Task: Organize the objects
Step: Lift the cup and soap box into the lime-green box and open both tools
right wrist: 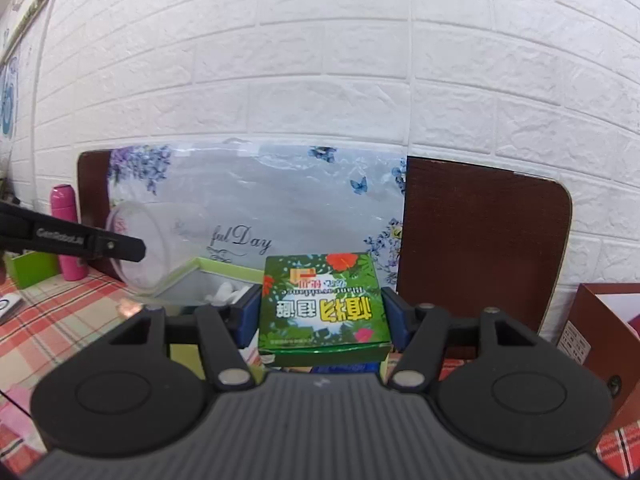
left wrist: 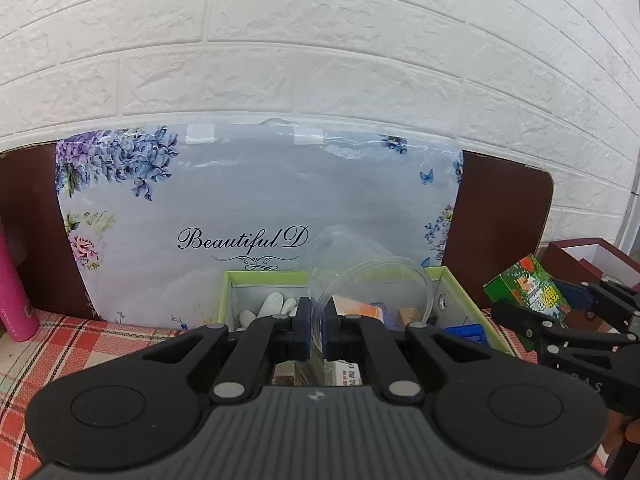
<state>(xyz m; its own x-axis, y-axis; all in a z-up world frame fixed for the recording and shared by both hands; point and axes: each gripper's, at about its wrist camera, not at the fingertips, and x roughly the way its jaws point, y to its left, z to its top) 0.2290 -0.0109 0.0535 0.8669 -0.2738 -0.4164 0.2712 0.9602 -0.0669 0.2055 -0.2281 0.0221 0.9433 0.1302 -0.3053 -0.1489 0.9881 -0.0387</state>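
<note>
Bright, even light; soft shadows. Fisheye bends the wall (left wrist: 320, 60) bricks, corners vignette dark. Glare streaks the floral bag (right wrist: 256, 196); slight overall softness.

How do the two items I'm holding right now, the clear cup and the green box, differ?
The clear plastic cup is see-through and round; the green box is opaque, printed and rectangular. The left gripper pinches the cup's thin rim almost shut; the right gripper spans the box's full width. Both are lifted above the green-rimmed tray.

A white brick-pattern wall (left wrist: 320, 40) fills twelve o'clock; a dark brown board (right wrist: 480, 248) leans against it, above a red checked tablecloth (left wrist: 60, 344) at seven o'clock.
</note>
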